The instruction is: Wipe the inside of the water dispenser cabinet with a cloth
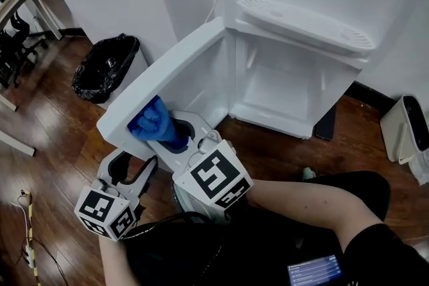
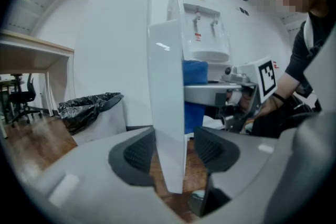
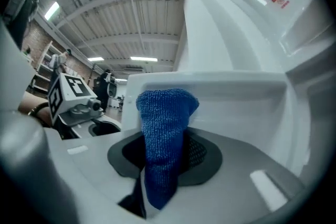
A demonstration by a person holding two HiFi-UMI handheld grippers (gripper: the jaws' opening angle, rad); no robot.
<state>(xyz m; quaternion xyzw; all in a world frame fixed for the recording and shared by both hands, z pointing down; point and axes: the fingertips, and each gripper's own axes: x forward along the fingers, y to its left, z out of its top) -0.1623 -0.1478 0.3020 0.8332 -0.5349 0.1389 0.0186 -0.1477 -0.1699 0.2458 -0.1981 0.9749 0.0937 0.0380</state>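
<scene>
Cloth on the cabinet door (image 1: 167,70), inner face.
Right gripper (image 3: 163,155) clamps the cloth (image 3: 165,113); left gripper (image 2: 173,152), jaws apart, straddles the door's edge. A firmer hold there would likely steady the wipe.

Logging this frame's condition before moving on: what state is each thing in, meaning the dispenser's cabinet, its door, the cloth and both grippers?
Cabinet door: swung open.
Cabinet: open, nothing inside it.
Blue cloth: bunched, at the door's inner face.
Right gripper: shut on the cloth.
Left gripper: open, the door's edge between its jaws.
</scene>
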